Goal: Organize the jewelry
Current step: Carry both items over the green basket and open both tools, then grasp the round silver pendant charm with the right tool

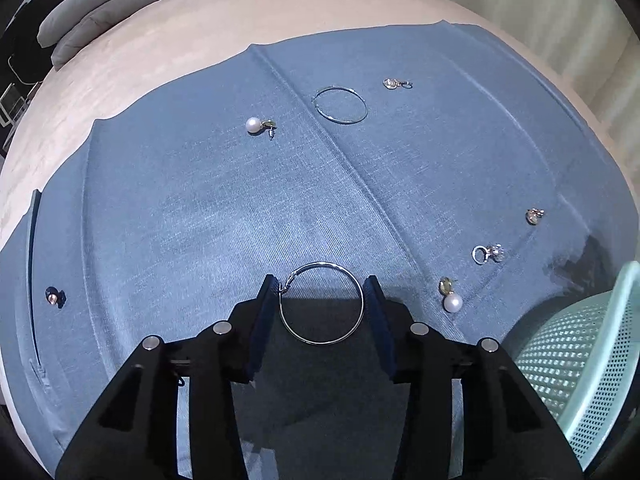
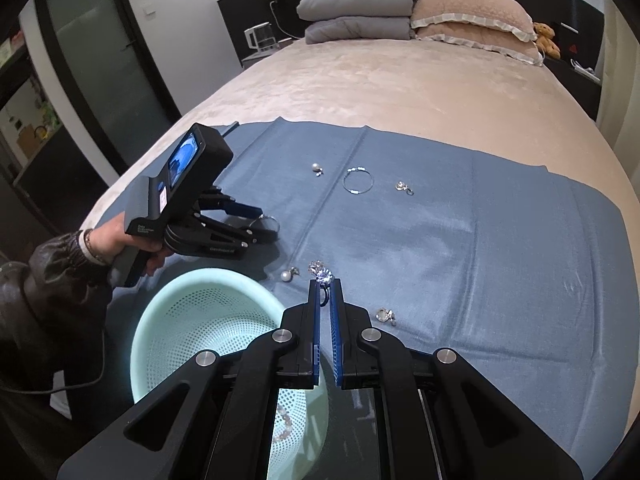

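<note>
My left gripper (image 1: 322, 286) is open, low over the blue cloth (image 1: 200, 208), with a silver hoop earring (image 1: 322, 303) lying between its fingers; the hoop also shows in the right wrist view (image 2: 267, 221). My right gripper (image 2: 325, 283) is shut on a crystal ring (image 2: 325, 277), held above the cloth beside the mint basket (image 2: 160, 320). A second crystal piece (image 2: 315, 267) lies just beyond the fingertips. A pearl earring (image 1: 451, 298) and a crystal ring (image 1: 487, 253) lie to the right of the left gripper.
More jewelry lies on the cloth: a far hoop (image 1: 339, 105), a pearl earring (image 1: 258, 125), small crystal pieces (image 1: 396, 83) (image 1: 535, 216), a dark stud (image 1: 55, 297). The basket (image 1: 580, 344) holds a beaded piece (image 2: 285, 424). Pillows (image 2: 472, 20) lie at the bed's head.
</note>
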Tool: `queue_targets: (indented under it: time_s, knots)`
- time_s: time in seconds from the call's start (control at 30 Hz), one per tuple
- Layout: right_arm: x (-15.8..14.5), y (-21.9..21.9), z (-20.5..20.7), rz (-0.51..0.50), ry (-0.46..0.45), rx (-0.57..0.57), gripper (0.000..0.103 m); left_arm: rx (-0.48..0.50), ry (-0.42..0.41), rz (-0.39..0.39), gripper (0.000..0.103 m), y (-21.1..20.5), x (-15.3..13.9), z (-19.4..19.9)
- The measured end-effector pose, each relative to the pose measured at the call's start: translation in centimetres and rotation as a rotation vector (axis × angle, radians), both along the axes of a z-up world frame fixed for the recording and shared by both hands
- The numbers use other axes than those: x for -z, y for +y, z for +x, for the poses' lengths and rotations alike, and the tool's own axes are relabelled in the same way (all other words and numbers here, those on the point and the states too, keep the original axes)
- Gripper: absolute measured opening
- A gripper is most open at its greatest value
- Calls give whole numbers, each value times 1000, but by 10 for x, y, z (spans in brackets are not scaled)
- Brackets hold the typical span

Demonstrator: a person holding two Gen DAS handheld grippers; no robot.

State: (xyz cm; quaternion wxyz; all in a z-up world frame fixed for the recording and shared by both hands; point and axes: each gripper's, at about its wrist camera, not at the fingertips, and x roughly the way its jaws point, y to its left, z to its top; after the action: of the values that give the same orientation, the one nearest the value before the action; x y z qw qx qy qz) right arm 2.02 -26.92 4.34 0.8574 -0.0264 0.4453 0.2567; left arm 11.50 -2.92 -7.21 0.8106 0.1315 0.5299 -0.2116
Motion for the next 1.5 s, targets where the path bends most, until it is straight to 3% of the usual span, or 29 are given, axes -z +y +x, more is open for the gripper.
queue_targets:
  time_s: [0.2,0.37,0.5,0.7,0.87,0.97,1.03,1.1,1.2,1.37,1.43,1.5]
  knots:
    - [-16,2,-24,10,-27,-11,5,9,-52,-75,45,16,-57,-35]
    - [-18,14,-55,-2,-24,-68,5,117,-93,-127,45,15,-102,-84]
    - [0,24,-74,-29,27,-124,5,226,-78,-136,45,5,-113,-126]
    - [29,32,-90,-45,84,-165,8,352,-38,-140,46,-15,-96,-161]
    - [36,28,-92,-34,95,-187,9,390,22,-157,48,-20,-70,-157]
    - [30,21,-90,-24,75,-206,9,413,15,-173,50,-18,-71,-154]
    - [25,14,-89,-14,59,-208,10,435,-12,-188,65,-14,-79,-154]
    - [21,5,-84,-14,38,-198,24,457,-41,-203,70,-9,-89,-155]
    - [16,-7,-75,-11,7,-181,29,486,-65,-199,73,-5,-98,-152]
    - [12,-22,-59,-75,-94,-194,30,495,-124,-141,77,12,-98,-131]
    - [18,-25,-49,-117,-93,-214,29,491,-119,-164,84,22,-95,-116]
    - [27,-29,-38,-156,-88,-228,30,477,-104,-190,84,30,-89,-99]
